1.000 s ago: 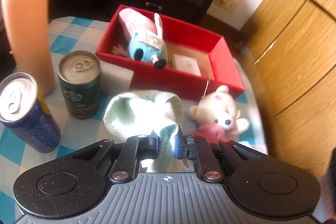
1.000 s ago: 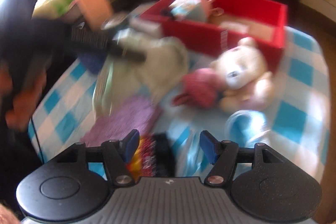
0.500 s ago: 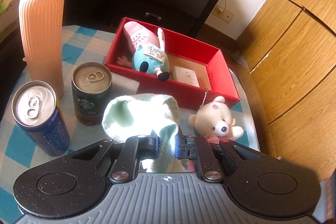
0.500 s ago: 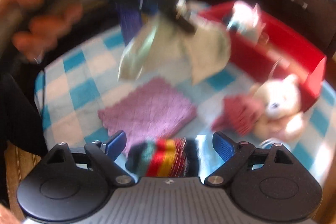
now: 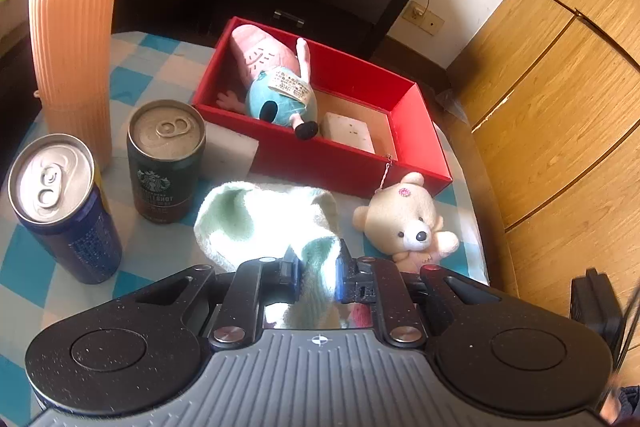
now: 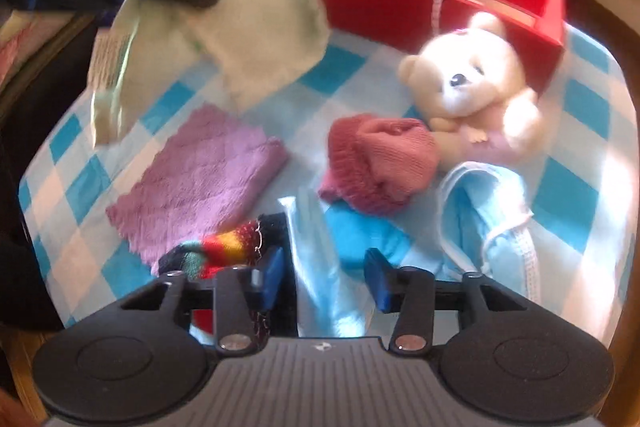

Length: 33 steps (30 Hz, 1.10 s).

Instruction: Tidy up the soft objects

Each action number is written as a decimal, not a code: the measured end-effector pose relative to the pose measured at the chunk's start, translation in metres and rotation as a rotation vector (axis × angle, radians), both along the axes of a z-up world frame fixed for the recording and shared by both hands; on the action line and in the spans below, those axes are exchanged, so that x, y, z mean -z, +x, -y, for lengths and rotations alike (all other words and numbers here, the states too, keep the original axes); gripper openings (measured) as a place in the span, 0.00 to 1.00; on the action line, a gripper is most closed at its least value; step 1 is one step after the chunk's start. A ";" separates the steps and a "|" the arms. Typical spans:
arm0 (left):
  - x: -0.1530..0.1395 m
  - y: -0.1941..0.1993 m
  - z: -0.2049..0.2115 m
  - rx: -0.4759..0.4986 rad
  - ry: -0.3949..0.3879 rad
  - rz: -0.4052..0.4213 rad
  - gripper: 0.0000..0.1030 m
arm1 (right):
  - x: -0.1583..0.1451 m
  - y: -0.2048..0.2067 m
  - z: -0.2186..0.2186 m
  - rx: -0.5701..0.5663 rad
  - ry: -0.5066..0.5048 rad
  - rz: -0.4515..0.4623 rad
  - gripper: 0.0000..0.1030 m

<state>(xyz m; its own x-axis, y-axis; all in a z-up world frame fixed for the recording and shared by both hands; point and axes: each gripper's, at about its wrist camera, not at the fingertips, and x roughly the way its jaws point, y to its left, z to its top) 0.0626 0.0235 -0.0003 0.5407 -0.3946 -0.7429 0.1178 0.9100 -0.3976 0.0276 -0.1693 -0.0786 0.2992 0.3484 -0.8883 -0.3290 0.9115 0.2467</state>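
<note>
Left hand-held gripper (image 5: pixel 316 277) is pinching a pale green cloth (image 5: pixel 264 223), its blue pads pressed onto a fold while the rest is bunching out ahead toward 12 o'clock. In the right wrist view that cloth (image 6: pixel 256 39) is hanging clear above the checkered counter (image 6: pixel 576 163). A red box (image 5: pixel 356 163) is sitting beyond it at 12 o'clock, holding a pink-and-blue plush toy (image 5: pixel 276 87) and a white block (image 5: pixel 348 131). A cream teddy bear (image 5: pixel 404 219) is lying just beside the box's near wall, at 1 o'clock. Two drink cans (image 5: pixel 164 159) and a ribbed peach cylinder (image 5: pixel 72 47) are standing at 10 o'clock. Right hand-held gripper (image 6: pixel 325 279) is hovering with fingers spread over a light blue cloth (image 6: pixel 484 215); a pink knit hat (image 6: pixel 380 159), a purple cloth (image 6: pixel 200 179) and a striped sock (image 6: pixel 220 251) are lying near it.
</note>
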 end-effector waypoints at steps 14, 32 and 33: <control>-0.027 -0.004 0.003 -0.025 -0.051 0.097 0.14 | -0.083 -0.003 0.041 0.155 0.251 0.179 0.00; -0.081 0.006 0.014 -0.052 -0.113 0.274 0.14 | -0.143 0.019 0.040 0.279 0.278 0.453 0.00; -0.083 0.008 0.016 -0.054 -0.107 0.282 0.14 | -0.146 0.021 0.040 0.281 0.276 0.461 0.00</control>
<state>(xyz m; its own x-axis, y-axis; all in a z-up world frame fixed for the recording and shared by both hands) 0.0710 0.0076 0.0829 0.7416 -0.4276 -0.5169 0.1899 0.8728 -0.4496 0.0486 -0.2094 0.0671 0.7457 0.3991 -0.5335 -0.2140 0.9018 0.3754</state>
